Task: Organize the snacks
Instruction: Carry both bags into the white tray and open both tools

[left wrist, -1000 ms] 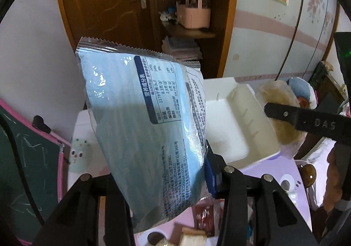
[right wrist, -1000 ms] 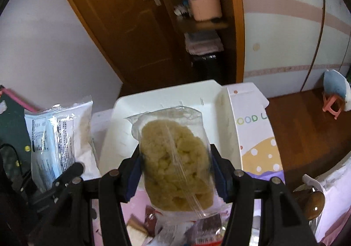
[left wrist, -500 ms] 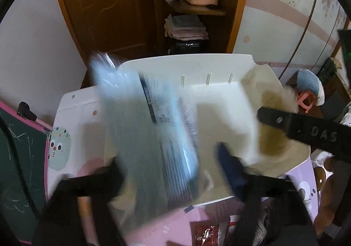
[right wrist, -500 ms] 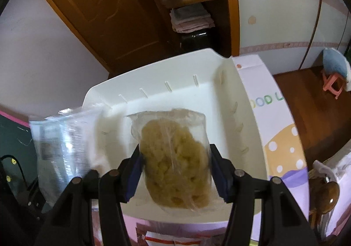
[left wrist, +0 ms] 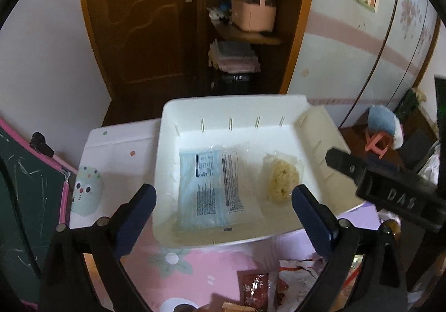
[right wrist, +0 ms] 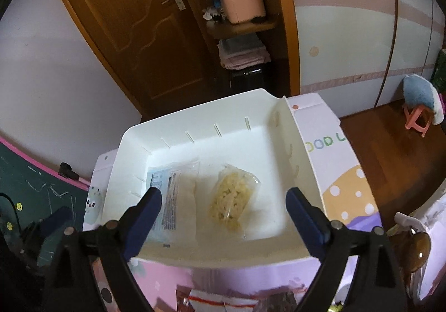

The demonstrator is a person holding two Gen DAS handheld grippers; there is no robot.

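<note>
2 snack packs [left wrist: 213, 183] lie in white bin [left wrist: 237, 111].

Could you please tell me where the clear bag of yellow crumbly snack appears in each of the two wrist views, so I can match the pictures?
Left wrist view: the clear bag of yellow crumbly snack lies right of centre, in the right half of the white plastic tray.
Right wrist view: the same bag lies near the centre, in the middle of the tray.
Shared landmark: the flat blue-printed snack packet, lying just left of the bag in both.
</note>
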